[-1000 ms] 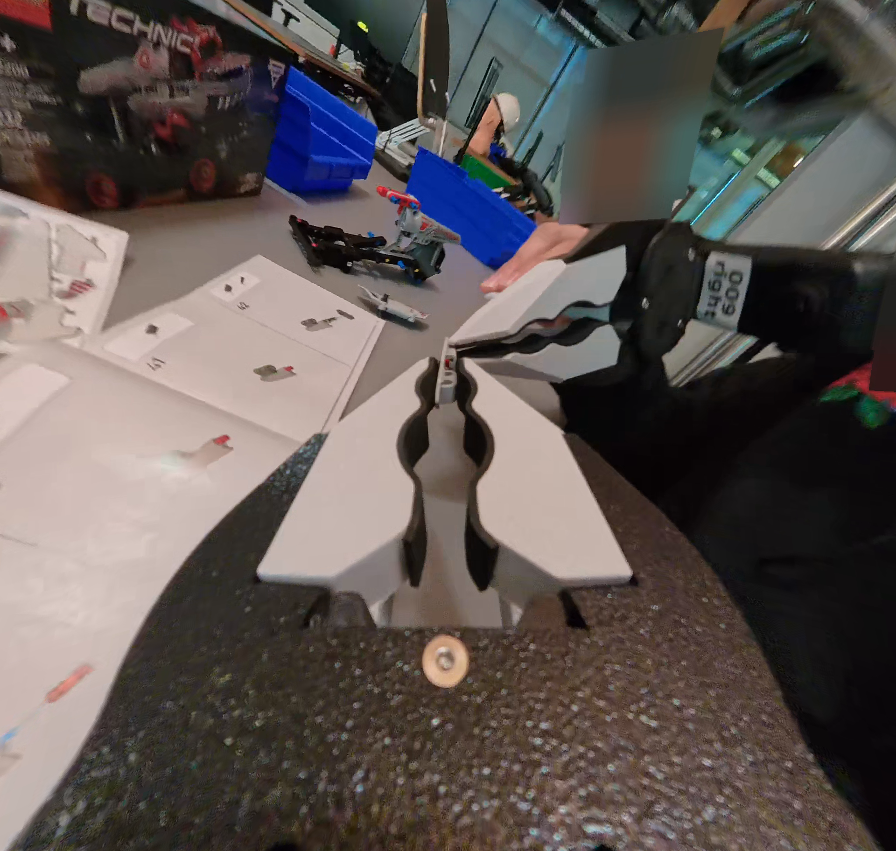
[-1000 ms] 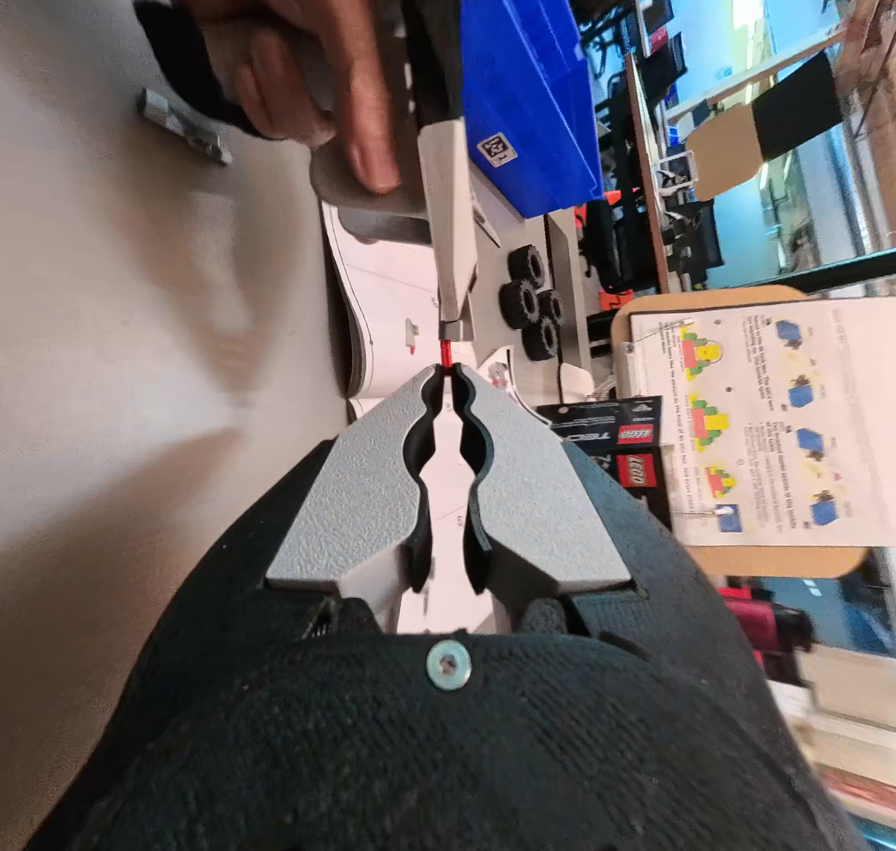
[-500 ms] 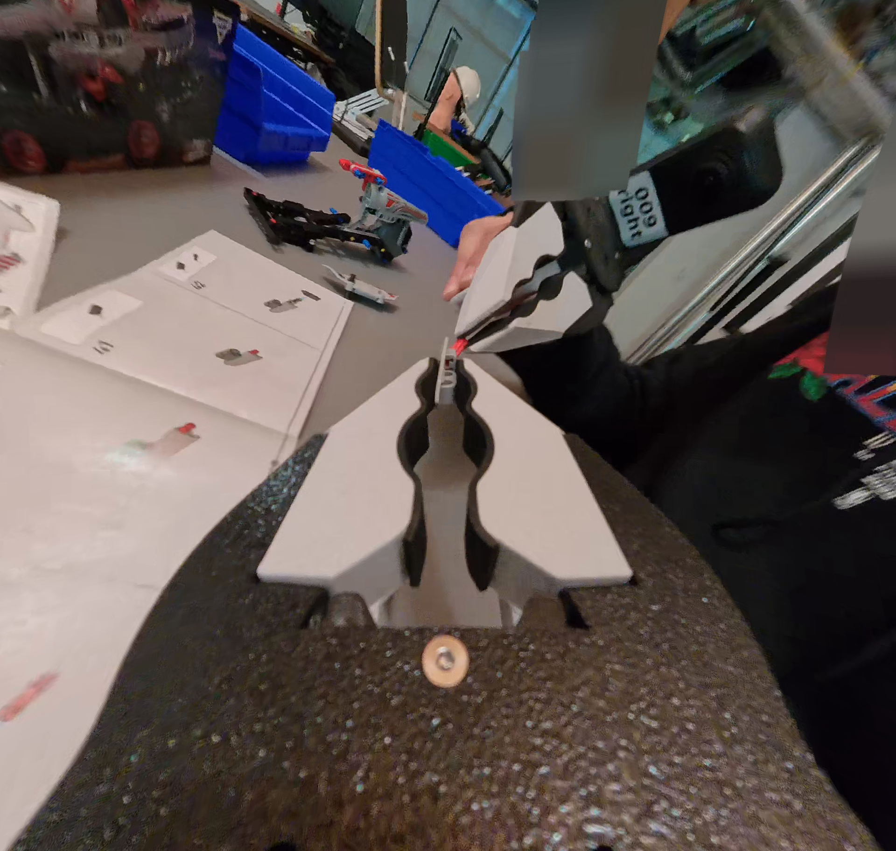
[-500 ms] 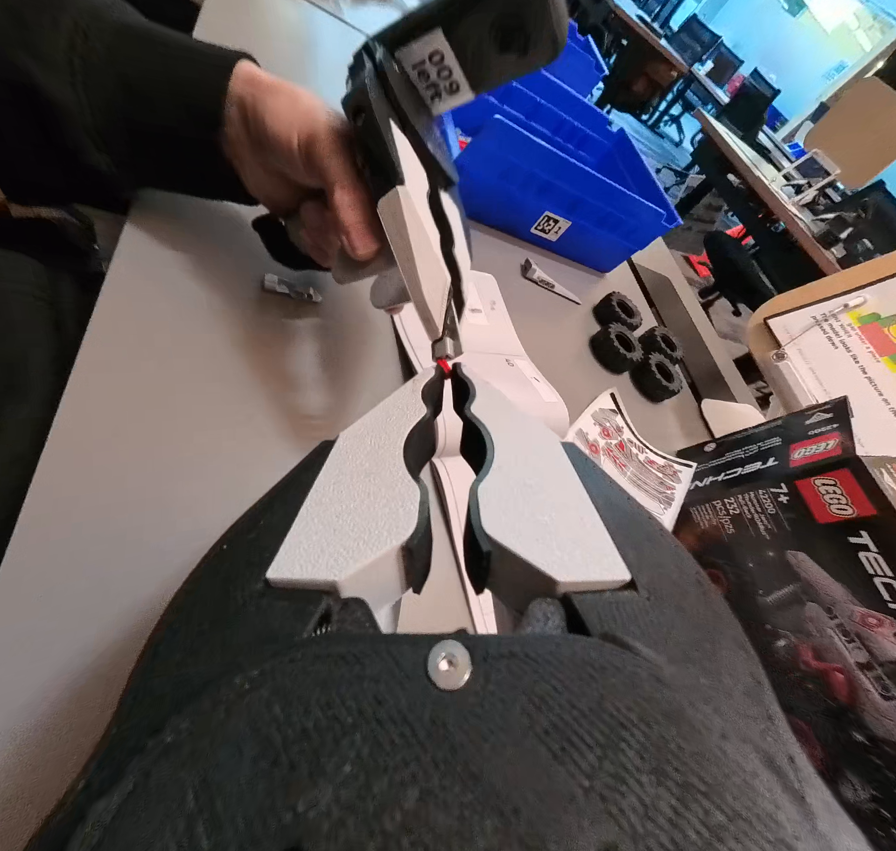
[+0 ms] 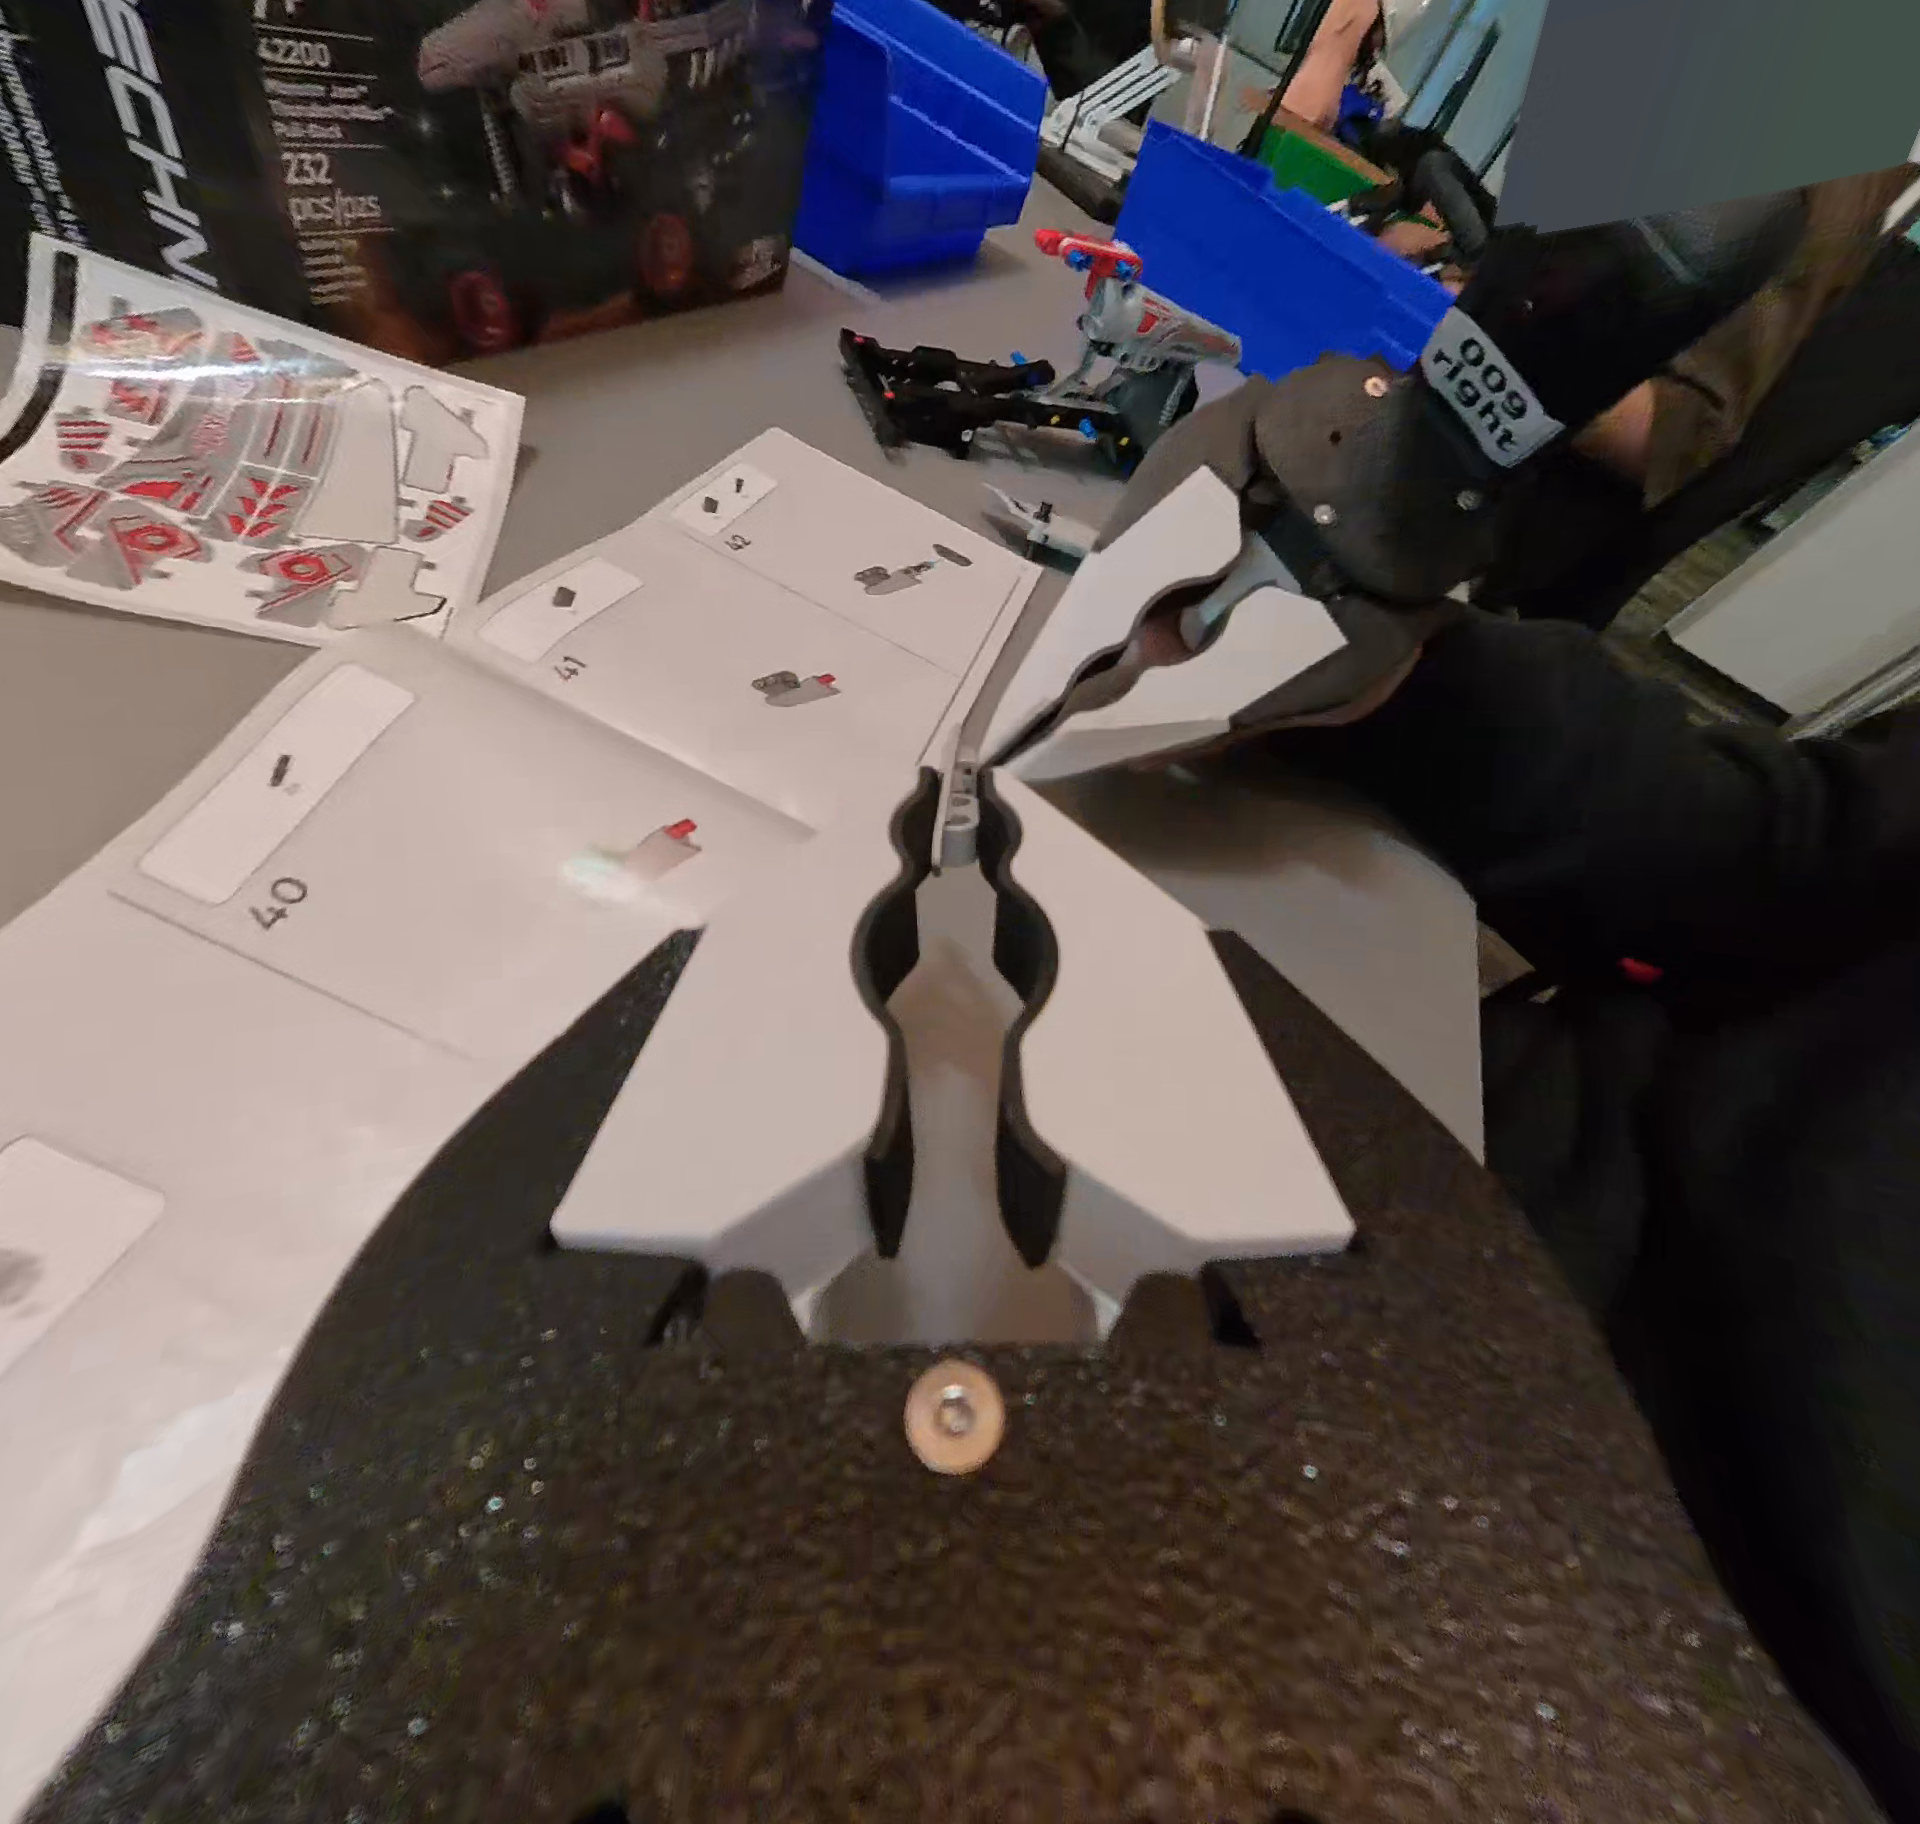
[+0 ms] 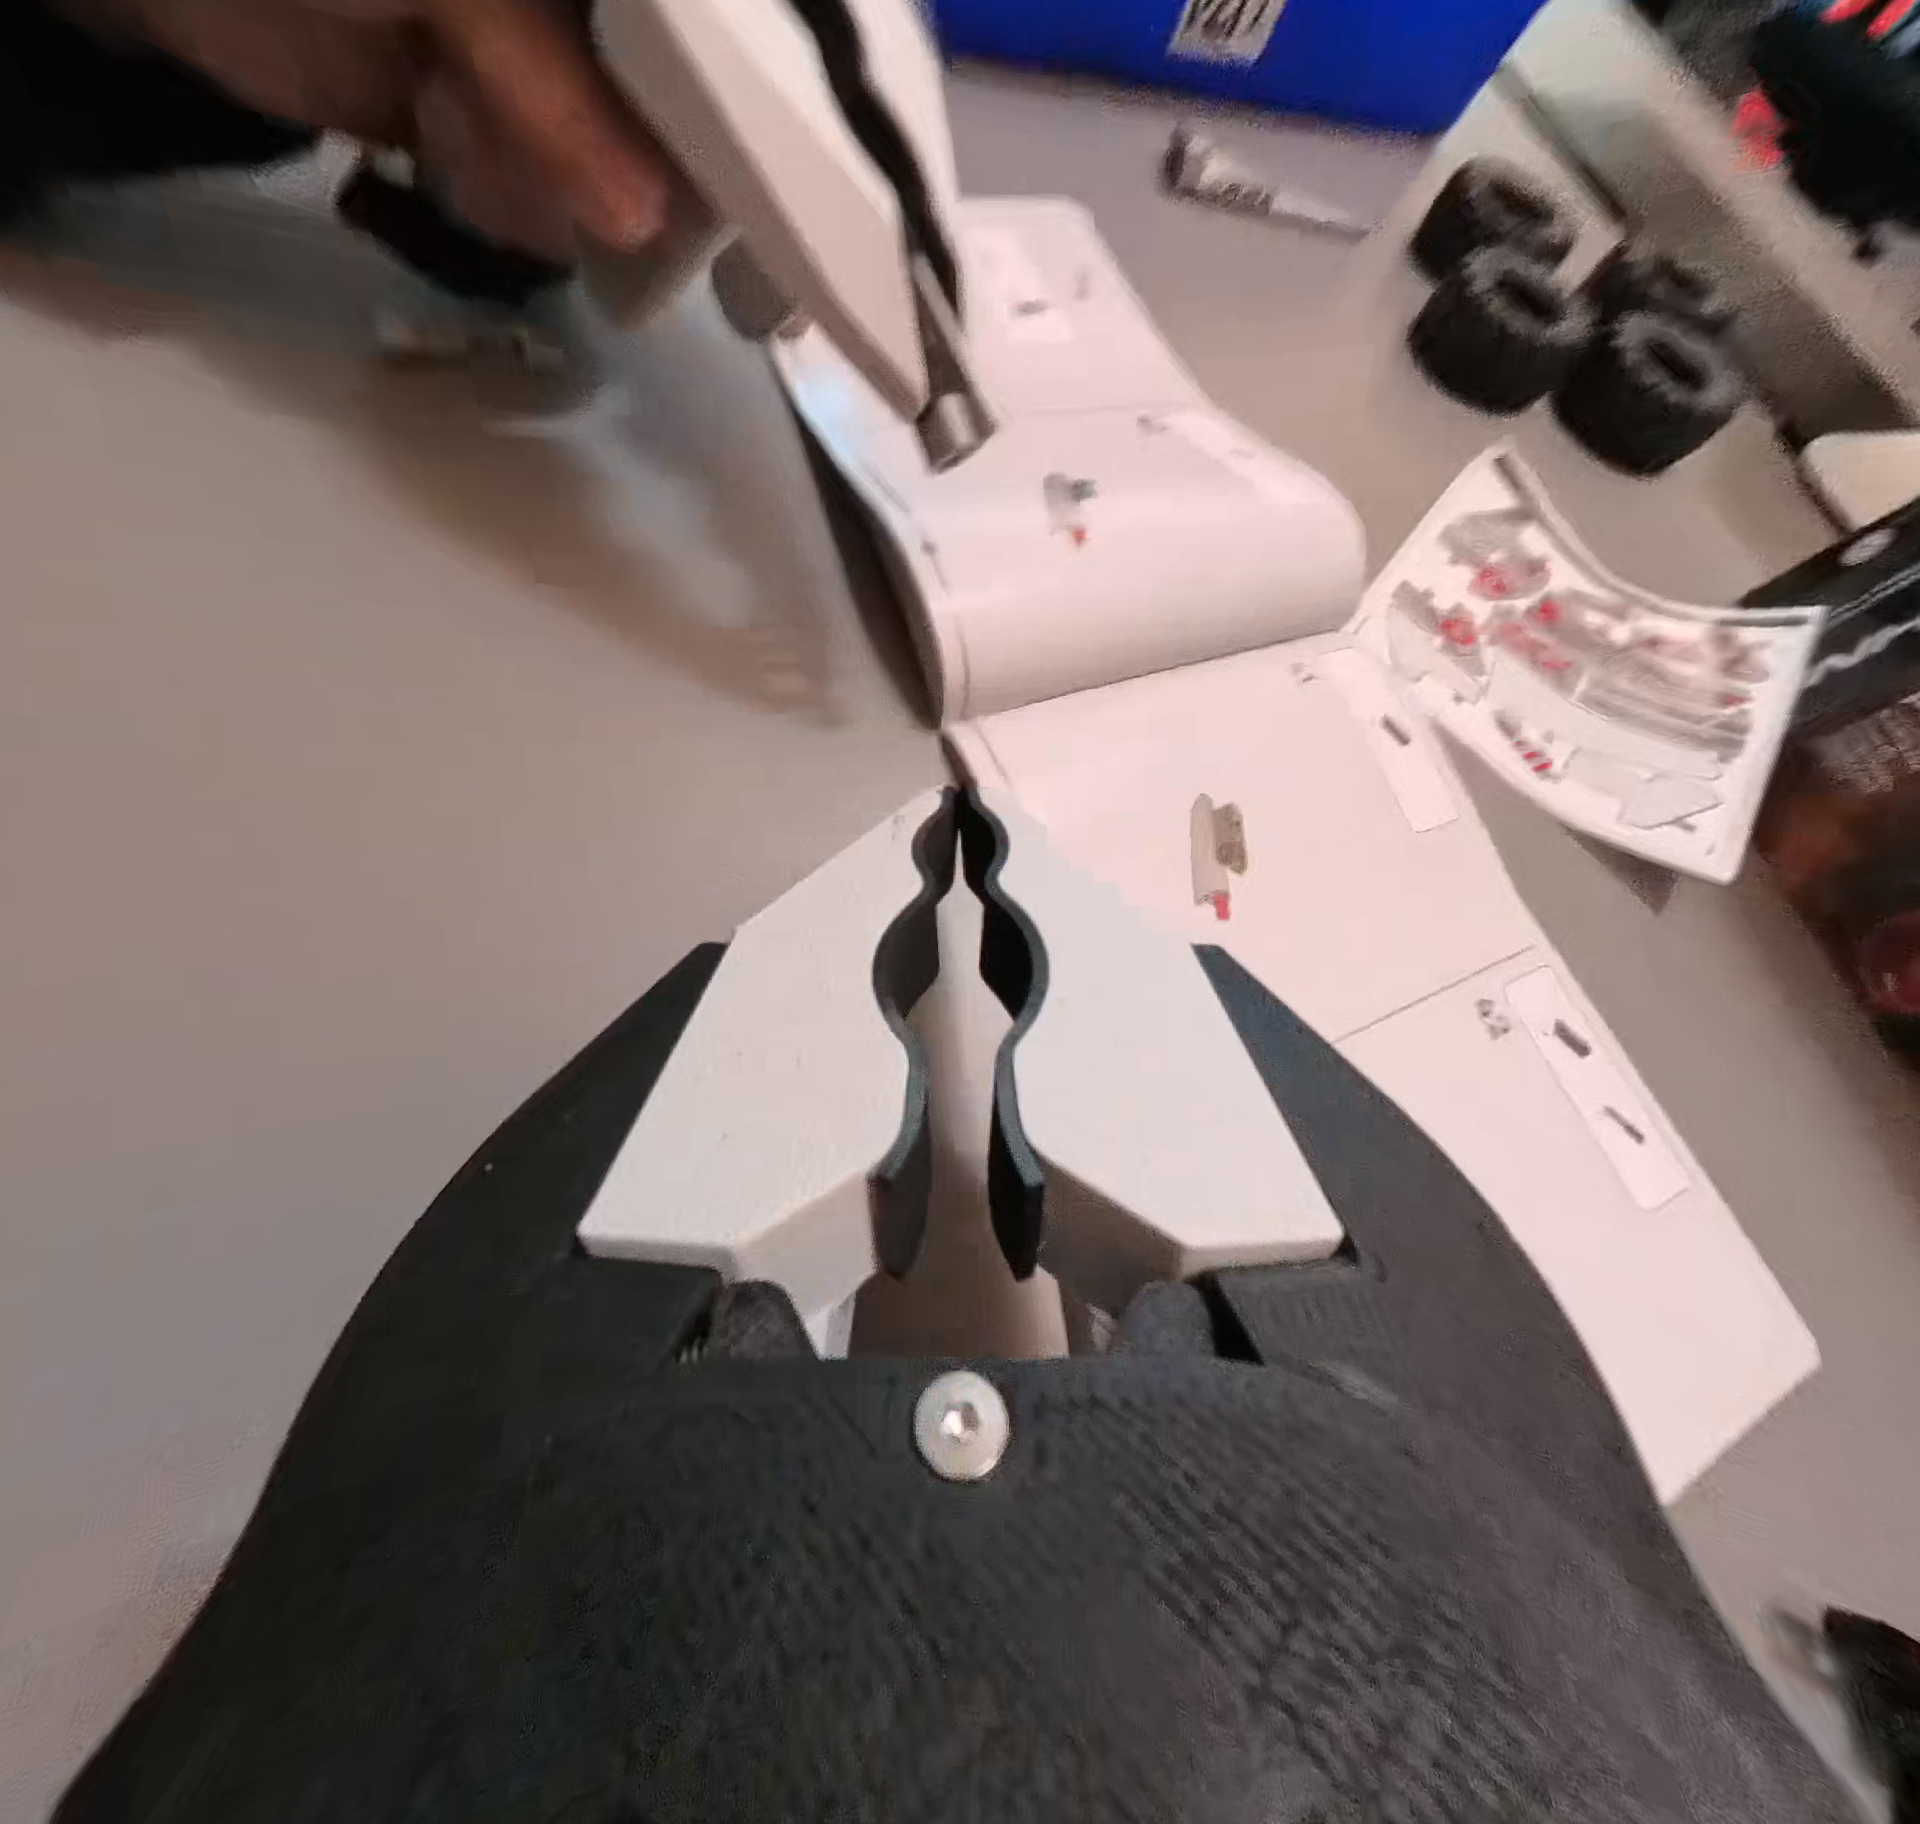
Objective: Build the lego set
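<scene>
A small grey Lego beam (image 5: 961, 806) is pinched by the left gripper (image 5: 958, 787); the right gripper (image 6: 957, 810) is pressed together, empty. The beam could be dropped onto the tabletop (image 6: 312, 735) if the narrow tip grip slackens.

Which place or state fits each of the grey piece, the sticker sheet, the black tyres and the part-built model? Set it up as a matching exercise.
Things:
1. grey piece
2. sticker sheet
3. black tyres
4. part-built model

Places or states:
A. lying flat beside the box
B. bunched in a group of four
C. pinched at the tips of the left gripper
D. black, grey and red, in front of a blue bin

Pairs: 1-C, 2-A, 3-B, 4-D
</scene>
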Demonstrator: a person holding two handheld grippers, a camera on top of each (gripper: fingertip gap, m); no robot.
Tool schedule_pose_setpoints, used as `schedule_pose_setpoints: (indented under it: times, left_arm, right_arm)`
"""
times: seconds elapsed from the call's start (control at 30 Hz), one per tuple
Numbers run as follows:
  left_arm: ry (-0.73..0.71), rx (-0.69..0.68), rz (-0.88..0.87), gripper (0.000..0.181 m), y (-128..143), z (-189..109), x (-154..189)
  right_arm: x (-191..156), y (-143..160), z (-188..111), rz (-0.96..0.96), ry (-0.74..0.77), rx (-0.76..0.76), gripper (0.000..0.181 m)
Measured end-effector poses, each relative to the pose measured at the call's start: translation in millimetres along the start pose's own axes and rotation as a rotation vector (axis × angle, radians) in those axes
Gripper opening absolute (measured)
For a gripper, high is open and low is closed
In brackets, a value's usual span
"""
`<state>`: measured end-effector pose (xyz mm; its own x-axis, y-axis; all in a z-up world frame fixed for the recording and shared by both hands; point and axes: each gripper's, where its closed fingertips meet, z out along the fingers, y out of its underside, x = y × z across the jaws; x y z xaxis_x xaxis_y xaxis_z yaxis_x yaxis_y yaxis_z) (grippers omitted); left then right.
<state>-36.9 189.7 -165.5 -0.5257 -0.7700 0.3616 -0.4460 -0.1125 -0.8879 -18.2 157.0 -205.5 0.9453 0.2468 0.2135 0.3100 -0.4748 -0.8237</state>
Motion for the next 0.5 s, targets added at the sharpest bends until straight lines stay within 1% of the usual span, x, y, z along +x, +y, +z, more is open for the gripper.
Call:
schedule_pose_setpoints:
  times: [0.03, 0.07, 0.1, 0.13, 0.17, 0.27, 0.33, 0.37, 0.4, 0.47, 0.5]
  left_arm:
    - [0.014, 0.000, -0.007, 0.005, -0.5, 1.3, 0.4]
    - [0.034, -0.006, -0.014, 0.005, -0.7, 2.4, 2.2]
    - [0.065, -0.010, -0.014, 0.005, -0.6, 3.1, 6.7]
    - [0.082, -0.016, -0.018, 0.005, 0.7, 3.5, 9.5]
    - [0.083, -0.029, -0.017, 0.005, 3.3, 3.7, 10.1]
    - [0.112, -0.084, 0.024, 0.005, 12.4, 4.4, 17.1]
    - [0.154, -0.084, 0.044, 0.005, 11.2, 6.2, 27.5]
    - [0.181, -0.080, 0.044, 0.005, 9.5, 7.5, 33.5]
    - [0.194, -0.077, 0.043, 0.005, 8.4, 9.1, 37.2]
    - [0.217, -0.093, 0.068, 0.005, 9.7, 12.6, 43.9]
    - [0.229, -0.108, 0.084, 0.005, 11.6, 14.5, 47.0]
  right_arm:
    - [1.5, -6.3, -3.9, -0.011, -0.006, 0.050, 0.000]
    - [3.1, -20.1, -11.1, -0.033, -0.015, 0.158, 0.000]
    - [20.9, -30.5, -20.4, 0.006, 0.061, 0.256, 0.000]
    - [29.5, -36.5, -30.9, 0.058, 0.056, 0.337, 0.000]
    - [30.9, -42.8, -43.5, 0.112, -0.003, 0.428, 0.000]
    - [45.4, -57.4, -99.5, 0.218, -0.024, 0.764, 0.000]
    - [54.1, -62.4, -130.9, 0.281, -0.015, 0.908, 0.000]
    - [55.8, -65.4, -143.4, 0.285, -0.001, 0.960, 0.000]
    - [51.0, -67.9, -153.1, 0.256, -0.014, 0.975, 0.000]
    - [34.8, -69.4, -171.8, 0.236, -0.090, 0.933, 0.000]
    - [26.5, -66.6, -183.0, 0.211, -0.104, 0.899, 0.000]
